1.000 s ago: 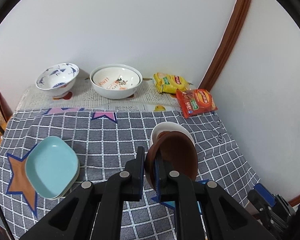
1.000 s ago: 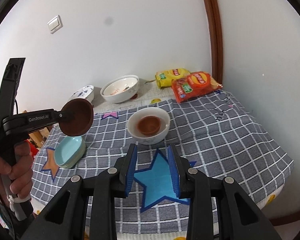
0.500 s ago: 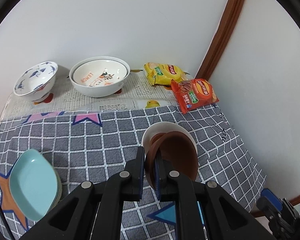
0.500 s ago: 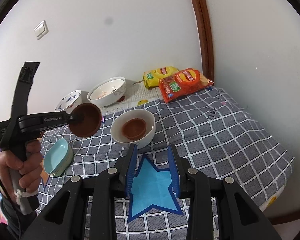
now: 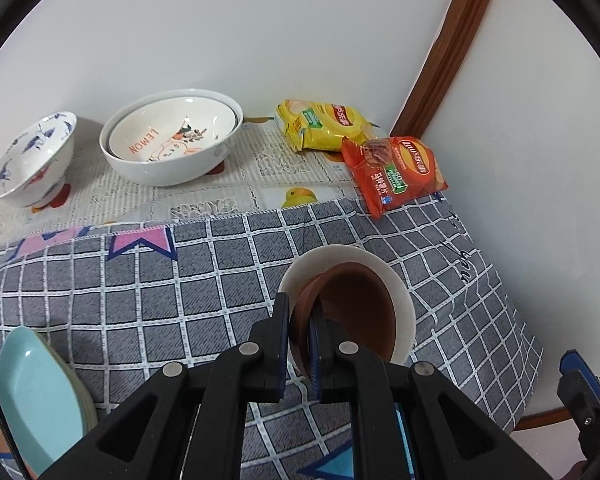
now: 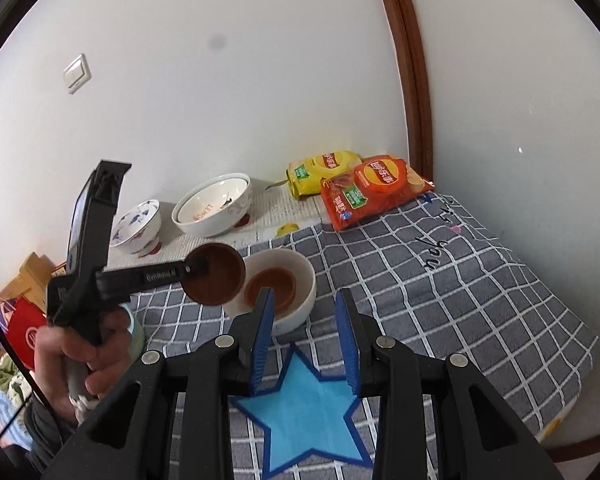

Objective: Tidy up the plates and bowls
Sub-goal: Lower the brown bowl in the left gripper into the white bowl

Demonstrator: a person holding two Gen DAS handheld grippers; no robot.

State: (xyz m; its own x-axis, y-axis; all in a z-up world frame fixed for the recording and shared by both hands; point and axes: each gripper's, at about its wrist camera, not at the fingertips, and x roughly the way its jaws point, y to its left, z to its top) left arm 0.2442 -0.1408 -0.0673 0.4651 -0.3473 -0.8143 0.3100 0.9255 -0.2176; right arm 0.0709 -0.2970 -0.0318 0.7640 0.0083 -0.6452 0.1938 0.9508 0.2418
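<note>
My left gripper (image 5: 298,320) is shut on the rim of a small brown bowl (image 5: 356,312), held tilted just over a white bowl (image 5: 340,250) on the checked cloth. In the right wrist view the held brown bowl (image 6: 214,274) hangs at the left rim of the white bowl (image 6: 306,276), and a second brown bowl (image 6: 270,286) lies inside it. A hand grips the left gripper (image 6: 198,268) from the left. My right gripper (image 6: 306,320) is open just in front of the white bowl, nothing between its fingers.
A stack of teal plates (image 5: 32,392) sits at the cloth's left edge. At the back stand a blue-patterned bowl (image 5: 28,160) and a lemon-print bowl nested in a larger white one (image 5: 172,136). Yellow (image 5: 324,124) and red (image 5: 396,172) chip bags lie in the corner.
The left gripper carried the brown bowl rightward and down, from above the teal plates to the white bowl's rim. The right gripper drifted a little closer to the white bowl.
</note>
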